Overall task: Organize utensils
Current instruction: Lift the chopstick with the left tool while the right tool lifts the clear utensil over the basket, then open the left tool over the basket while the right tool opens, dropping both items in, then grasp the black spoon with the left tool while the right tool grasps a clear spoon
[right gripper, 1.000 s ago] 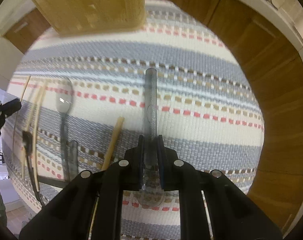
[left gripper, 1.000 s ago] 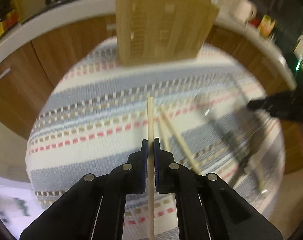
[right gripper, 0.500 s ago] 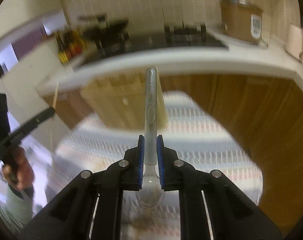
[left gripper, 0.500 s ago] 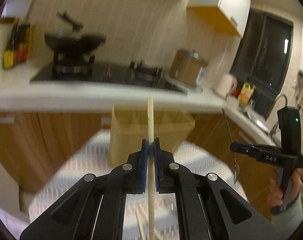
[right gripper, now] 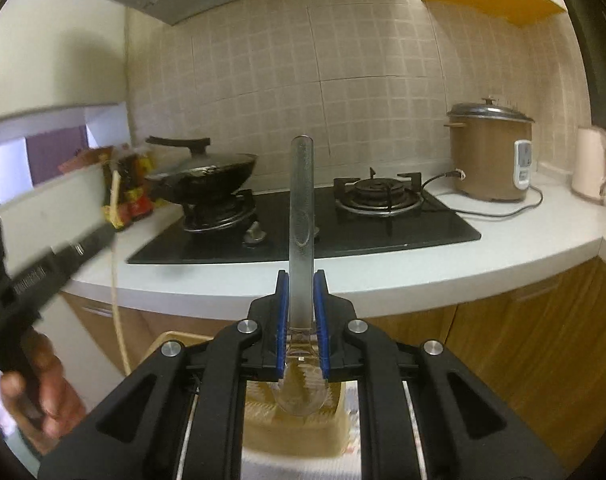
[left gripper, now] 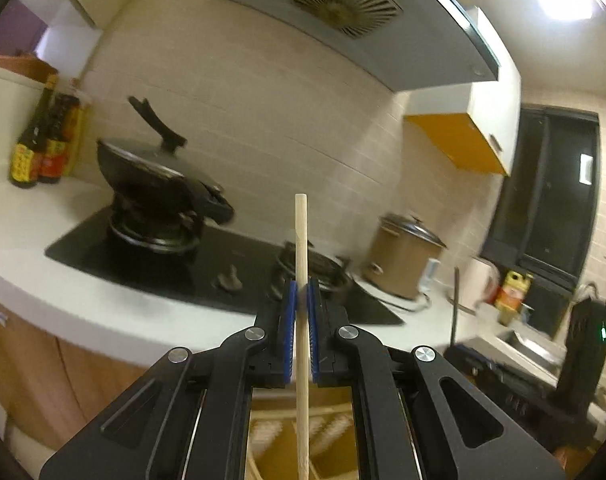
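My left gripper [left gripper: 301, 292] is shut on a wooden chopstick [left gripper: 301, 248], which stands upright through the blue pads. A clear plastic spoon [right gripper: 301, 200] is clamped handle-up in my right gripper [right gripper: 301, 284], its bowl hanging below the pads. Under both grippers sits the tan slatted utensil holder [right gripper: 259, 412], seen also as the holder [left gripper: 279, 432] between the left arms. In the right wrist view the left gripper [right gripper: 103, 236] shows at far left with its chopstick [right gripper: 117, 280]. The right gripper [left gripper: 463, 350] with its spoon handle [left gripper: 455, 304] shows low right in the left wrist view.
A white counter [right gripper: 503, 252] runs behind with a black gas hob [right gripper: 343, 224], a lidded wok [right gripper: 207, 178], a brown rice cooker [right gripper: 489, 156], a white kettle [right gripper: 593, 162] and sauce bottles [left gripper: 39, 148]. Wooden cabinet doors [right gripper: 543, 340] stand below. A hand [right gripper: 43, 384] holds the left tool.
Both grippers rose from the striped cloth and tilted up toward level, carrying chopstick and spoon. The cloth and loose utensils dropped out of view; the stove and wall now fill both views.
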Tool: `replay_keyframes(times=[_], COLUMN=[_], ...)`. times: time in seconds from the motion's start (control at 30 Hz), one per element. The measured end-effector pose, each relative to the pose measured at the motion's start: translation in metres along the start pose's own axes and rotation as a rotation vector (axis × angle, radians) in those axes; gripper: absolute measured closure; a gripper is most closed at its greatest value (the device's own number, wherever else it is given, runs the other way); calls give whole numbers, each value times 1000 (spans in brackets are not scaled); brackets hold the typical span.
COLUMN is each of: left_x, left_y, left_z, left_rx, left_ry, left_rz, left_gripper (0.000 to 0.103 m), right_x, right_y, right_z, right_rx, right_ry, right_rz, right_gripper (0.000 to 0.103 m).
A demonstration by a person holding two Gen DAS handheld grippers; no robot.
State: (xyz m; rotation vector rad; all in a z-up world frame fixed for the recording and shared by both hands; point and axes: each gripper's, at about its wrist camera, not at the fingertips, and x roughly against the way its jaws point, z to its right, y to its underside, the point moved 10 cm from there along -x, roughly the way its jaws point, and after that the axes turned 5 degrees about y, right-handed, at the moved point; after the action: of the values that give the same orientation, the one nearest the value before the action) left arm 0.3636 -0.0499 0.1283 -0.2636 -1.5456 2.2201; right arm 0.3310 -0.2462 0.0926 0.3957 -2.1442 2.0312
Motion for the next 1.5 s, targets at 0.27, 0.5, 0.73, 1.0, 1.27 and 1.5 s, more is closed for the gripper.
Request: replay_keyframes(times=[0.27,0.5,0.73,1.0,1.27,1.5], left_x=[-20,-25,8,63,115,149], left_y=[12,44,55,73,144,238], left_z=[-14,-23,-26,-6,14,14], left_rx=[-16,4,68,83,48,-22], left_ry=[-58,-41,-5,30,9,18], left_rz=[44,-36,-120,-348,-683,-913], left_gripper=[99,99,72,70,68,68], right_x=[-30,-28,4,73,122,122], right_y=[25,47,60,63,118,190], right_z=[-1,11,15,24,11,5], right_rx=[42,-36,-78,-58,29,53], right_ry=[26,-32,-78,-64,-17,-17], right_rz=[-12,-63,-126,-214,-484,-711], right_gripper=[93,92,43,43,43,43])
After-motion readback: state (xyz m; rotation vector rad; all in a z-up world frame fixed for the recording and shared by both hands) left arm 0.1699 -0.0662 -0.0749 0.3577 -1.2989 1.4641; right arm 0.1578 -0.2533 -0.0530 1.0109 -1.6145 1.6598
